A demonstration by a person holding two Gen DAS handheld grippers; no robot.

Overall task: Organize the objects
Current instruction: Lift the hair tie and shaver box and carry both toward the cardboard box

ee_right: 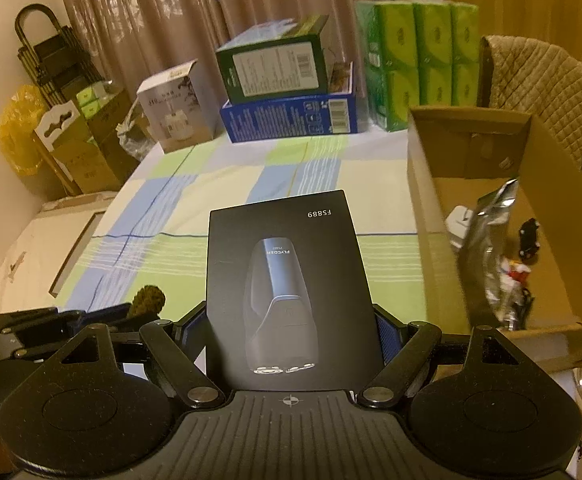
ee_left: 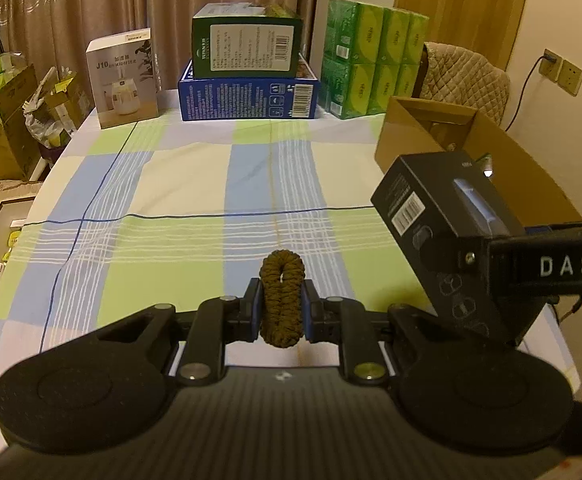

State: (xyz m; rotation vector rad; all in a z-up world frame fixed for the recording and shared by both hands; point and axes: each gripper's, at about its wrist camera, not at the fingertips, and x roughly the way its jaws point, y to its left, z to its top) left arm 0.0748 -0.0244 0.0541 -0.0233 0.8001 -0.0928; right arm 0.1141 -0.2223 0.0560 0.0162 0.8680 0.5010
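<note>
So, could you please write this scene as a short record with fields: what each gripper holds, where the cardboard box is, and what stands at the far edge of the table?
left gripper: shut on brown braided hair tie
right gripper: shut on black shaver box, marked FS889
both items: held above checked tablecloth
cardboard box: open, at the table's right side, already holds small items
far edge: humidifier box, green box stacked on blue box, green tissue packs

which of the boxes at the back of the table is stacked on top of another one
The dark green box: it rests on the flat blue box, while the white humidifier box stands alone.
</note>
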